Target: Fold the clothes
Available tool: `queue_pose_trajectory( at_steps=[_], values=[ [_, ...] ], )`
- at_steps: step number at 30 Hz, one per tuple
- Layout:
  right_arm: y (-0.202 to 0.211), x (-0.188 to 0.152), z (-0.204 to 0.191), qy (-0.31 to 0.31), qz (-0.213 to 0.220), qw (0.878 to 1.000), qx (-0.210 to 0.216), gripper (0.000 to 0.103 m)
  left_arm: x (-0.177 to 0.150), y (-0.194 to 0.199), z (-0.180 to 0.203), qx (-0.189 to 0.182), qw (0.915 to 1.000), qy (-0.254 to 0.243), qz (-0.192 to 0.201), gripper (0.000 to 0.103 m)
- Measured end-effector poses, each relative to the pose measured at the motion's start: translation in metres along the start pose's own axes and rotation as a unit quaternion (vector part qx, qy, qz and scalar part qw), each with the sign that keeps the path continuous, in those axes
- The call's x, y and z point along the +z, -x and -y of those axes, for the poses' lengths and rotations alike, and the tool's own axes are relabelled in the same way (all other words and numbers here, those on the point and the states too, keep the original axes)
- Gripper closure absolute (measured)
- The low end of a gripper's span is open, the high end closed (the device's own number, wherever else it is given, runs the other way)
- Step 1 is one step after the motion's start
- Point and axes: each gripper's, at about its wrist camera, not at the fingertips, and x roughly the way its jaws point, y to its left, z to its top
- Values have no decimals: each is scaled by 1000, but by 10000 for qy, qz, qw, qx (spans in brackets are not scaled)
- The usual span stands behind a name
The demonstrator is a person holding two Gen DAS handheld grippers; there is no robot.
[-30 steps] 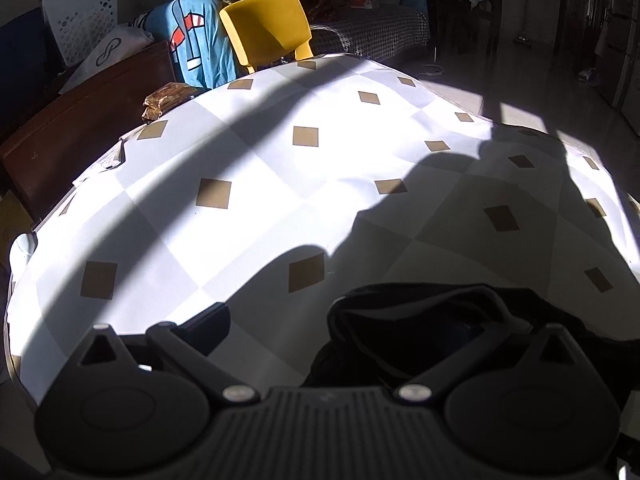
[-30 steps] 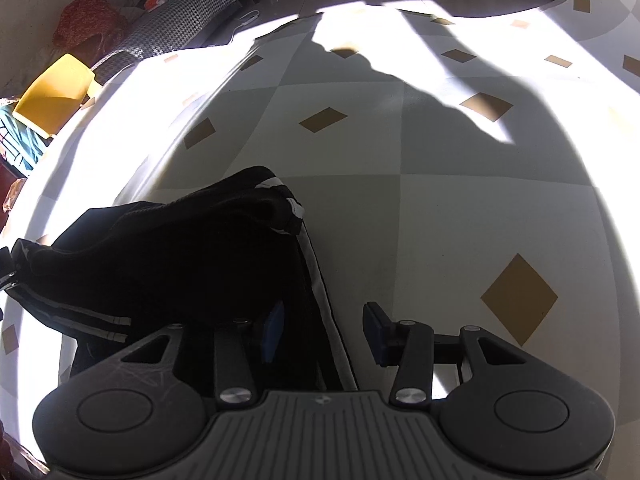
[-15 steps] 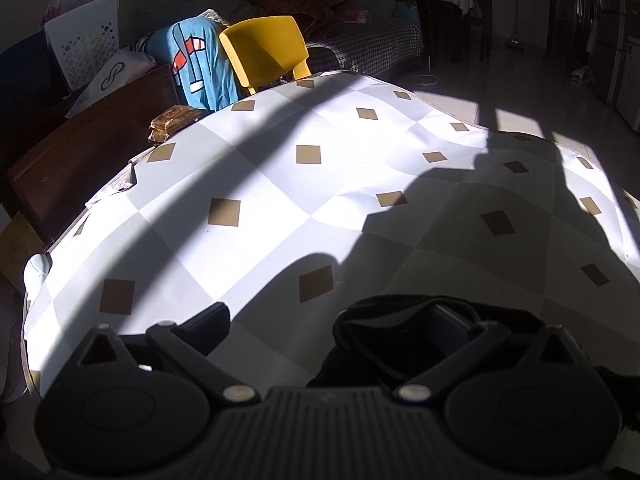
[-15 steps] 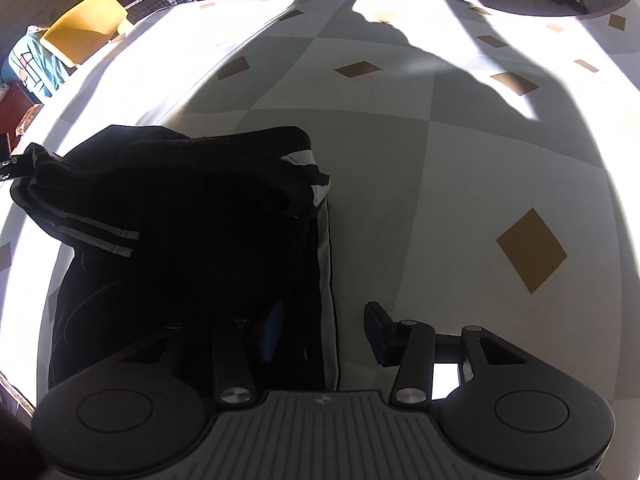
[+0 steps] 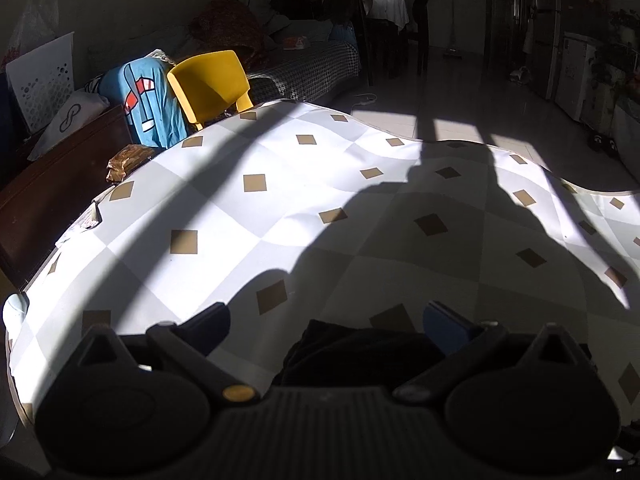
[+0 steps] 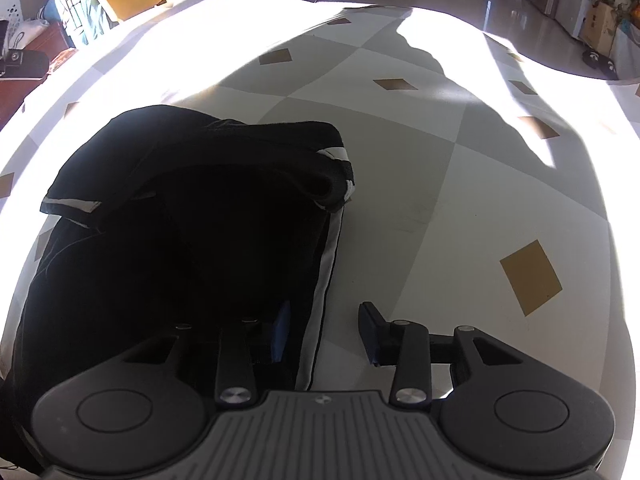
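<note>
Black garment (image 6: pixel 180 240) on tablecloth (image 6: pixel 460 200) | right tongs (image 6: pixel 324 334) closing astride white-striped edge

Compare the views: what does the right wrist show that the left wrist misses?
Right wrist only: the whole black garment, white side stripe between the closing right tool fingers, and a folded cuff.
Left wrist only: open left tool, white basket.
Both: checkered tablecloth, yellow chair.

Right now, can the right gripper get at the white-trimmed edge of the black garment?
Probably yes: the white-trimmed edge runs between the closing right gripper fingers, with nothing on top.
</note>
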Motion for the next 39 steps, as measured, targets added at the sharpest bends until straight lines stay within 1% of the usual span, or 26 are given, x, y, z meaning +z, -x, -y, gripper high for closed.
queue_pose_trajectory(
  at_steps=[1,3,5,7,9,10,11,15,18,20,23,30,34,36,38,39],
  values=[
    [0,-1,-1,32,19,10000,19,73,-11,-1,7,-41,9998,-178,-101,0],
    [0,-1,-3,61,47,9999,68,78,-29,-5,18,-102,9984,-453,-333,0],
    [0,-2,-3,46,56,9999,84,79,-45,-7,26,-271,9962,-620,-550,0],
    [0,-2,-3,31,62,9999,100,79,-60,-8,33,-346,9938,-810,-680,0],
    [0,-2,-4,63,84,9999,113,81,-73,-10,41,-334,9909,-1042,-784,0],
    [0,-3,-5,103,103,9998,122,86,-79,-12,44,-328,9894,-1136,-843,0],
    [0,-4,-7,154,125,9997,132,88,-84,-15,46,-323,9882,-1184,-915,0],
    [0,-5,-17,423,224,9988,-97,100,-96,-29,52,-144,9844,-1367,-1100,0],
    [2,-1,-13,298,262,9990,-193,100,-102,-39,54,-5,9815,-1421,-1284,0],
    [7,2,-8,175,391,9988,-249,100,-105,-44,53,0,9796,-1400,-1443,0],
    [16,10,2,-25,590,9973,-434,101,-110,-49,52,24,9778,-1392,-1563,0],
    [28,23,19,-392,910,9899,-1018,101,-116,-46,49,-4,9776,-1455,-1520,0],
    [32,26,33,-727,949,9827,-1414,100,-119,-45,43,-33,9779,-1375,-1576,0],
    [33,28,41,-875,949,9798,-1525,100,-120,-44,40,-52,9778,-1333,-1613,0],
    [37,28,47,-1041,998,9775,-1541,99,-122,-43,38,-62,9776,-1337,-1625,0],
    [39,28,48,-1085,1027,9767,-1543,96,-123,-42,38,-67,9775,-1341,-1624,0]
  ],
)
